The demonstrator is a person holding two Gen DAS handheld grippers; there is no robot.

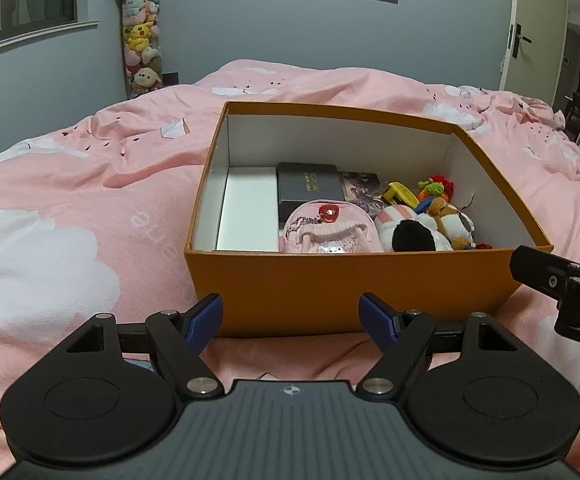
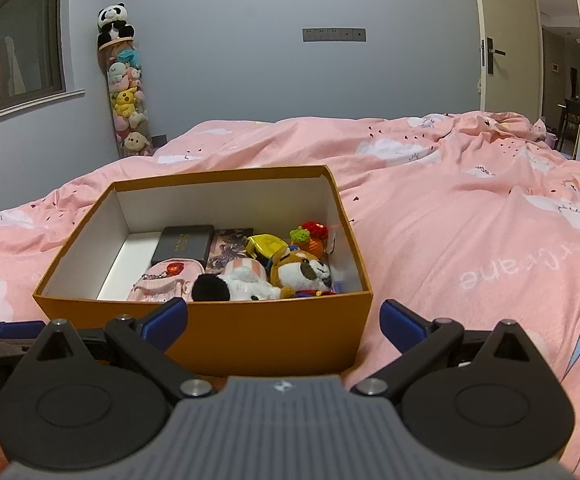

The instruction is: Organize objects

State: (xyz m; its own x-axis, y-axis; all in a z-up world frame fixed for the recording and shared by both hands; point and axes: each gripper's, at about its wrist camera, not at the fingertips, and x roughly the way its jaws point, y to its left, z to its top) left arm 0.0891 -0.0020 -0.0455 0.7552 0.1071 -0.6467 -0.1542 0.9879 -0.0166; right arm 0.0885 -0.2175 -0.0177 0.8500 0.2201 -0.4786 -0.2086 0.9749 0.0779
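- Looking across the pink duvet (image 1: 70, 184), I see it fill my view, rumpled toward 1 o'clock.
- At 12 o'clock from my left gripper (image 1: 291, 316) sits the open orange box (image 1: 329, 284) on that duvet.
- Inside it: a white box (image 1: 248, 212) at 9 o'clock, a pink pouch (image 1: 329, 232) centre, plush toys (image 2: 290, 272) at 3 o'clock.
- My left gripper's fingers are spread, empty.
- My right gripper (image 2: 284, 318) is likewise spread, empty, near the box's front wall.

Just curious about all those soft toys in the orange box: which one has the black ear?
The white plush lying at the box's near wall, beside the brown dog plush, which has no black.
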